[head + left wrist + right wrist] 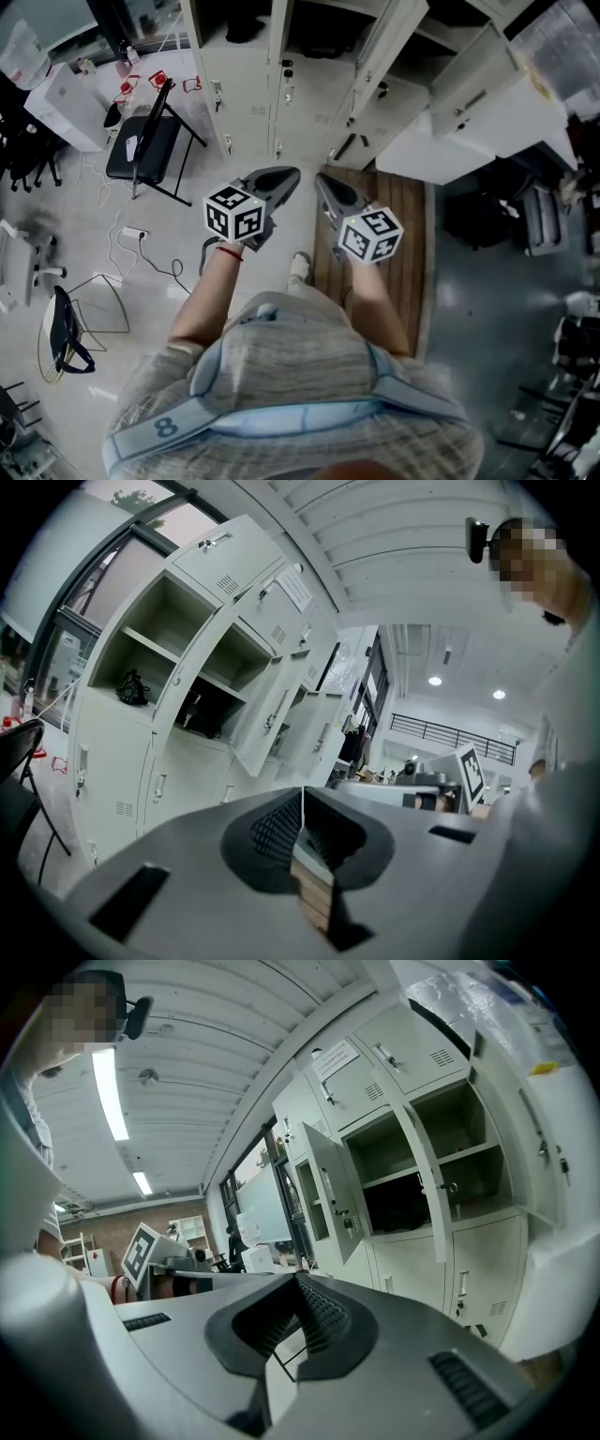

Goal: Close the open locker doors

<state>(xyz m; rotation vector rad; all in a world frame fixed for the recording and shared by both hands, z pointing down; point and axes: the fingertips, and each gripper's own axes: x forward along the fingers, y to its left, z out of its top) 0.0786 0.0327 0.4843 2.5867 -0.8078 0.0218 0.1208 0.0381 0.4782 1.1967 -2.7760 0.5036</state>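
Overhead, stance: person faces the lockers (246, 84) with both claws held out in front
Left claw (302, 797): pressed together, nothing between the jaws, aimed at the locker bank
Right claw (297, 1283): pressed together as well, empty, just beside the left claw and not touching it
Locker doors: ahead of both claws and well apart from them; a swung-out door (265, 716) hangs open straight ahead of the left claw, and a door with a lock (333, 1190) stands open ahead-left of the right claw
Open compartment: black bag (131, 687) on a shelf, up and left of the left claw
Writing: "8" (166, 427) on the person's garment; paper sheet (336, 1057) on a top door, print too small to read
Marker cubes (234, 214): black-and-white squares only, no letters
Floor: wooden board (412, 225) beneath the right claw; folding chair (150, 141) off to the left of the left claw
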